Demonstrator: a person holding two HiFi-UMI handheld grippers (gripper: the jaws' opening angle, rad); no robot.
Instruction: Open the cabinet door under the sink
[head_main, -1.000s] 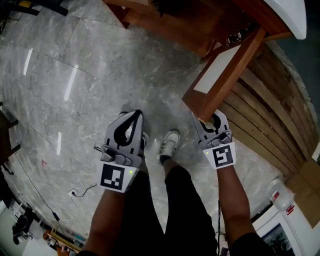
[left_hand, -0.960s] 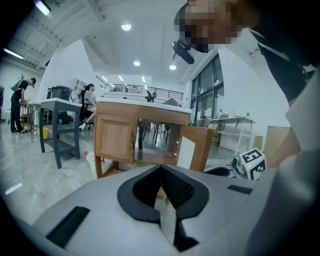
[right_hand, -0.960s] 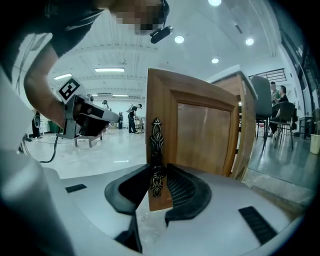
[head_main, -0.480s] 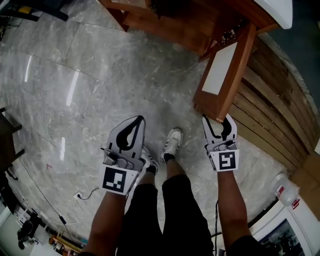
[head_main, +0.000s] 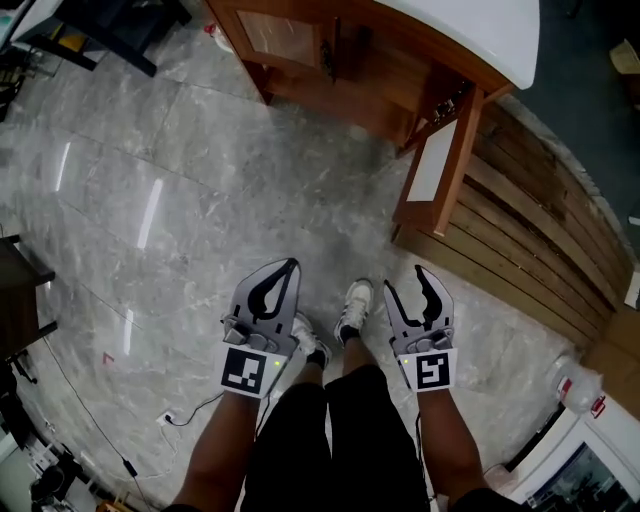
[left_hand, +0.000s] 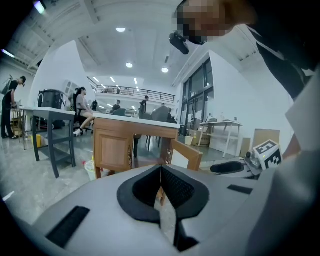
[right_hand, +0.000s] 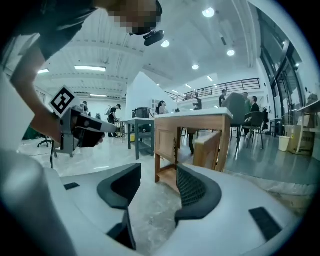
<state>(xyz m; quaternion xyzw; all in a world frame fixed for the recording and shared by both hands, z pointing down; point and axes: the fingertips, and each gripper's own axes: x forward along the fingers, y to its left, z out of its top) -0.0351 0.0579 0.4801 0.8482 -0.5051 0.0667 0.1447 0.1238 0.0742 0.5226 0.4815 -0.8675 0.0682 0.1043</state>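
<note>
The wooden sink cabinet (head_main: 340, 60) stands at the top of the head view under a white sink top (head_main: 470, 30). Its right door (head_main: 440, 170) hangs swung out towards me; the left door (head_main: 278, 38) is closed. My right gripper (head_main: 405, 280) hovers over the floor, well short of the open door, with its jaws opening and nothing between them. My left gripper (head_main: 290, 264) is shut and empty beside it. The right gripper view shows the cabinet (right_hand: 192, 132) and the door (right_hand: 206, 147) ahead beyond the gripper (right_hand: 157, 182). The left gripper view shows the cabinet (left_hand: 132, 145) past the closed gripper (left_hand: 161, 167).
Wooden slats (head_main: 530, 240) cover the floor right of the cabinet. A dark table frame (head_main: 110, 20) stands at the top left, and a cable (head_main: 170, 415) lies on the grey marble floor. My shoes (head_main: 355, 300) are just under the grippers. A white unit (head_main: 570, 450) sits at the bottom right.
The right gripper was at the door's lower corner, then let go, opened and drew back. Both grippers have pulled away from the cabinet. More of the cabinet front shows now.
</note>
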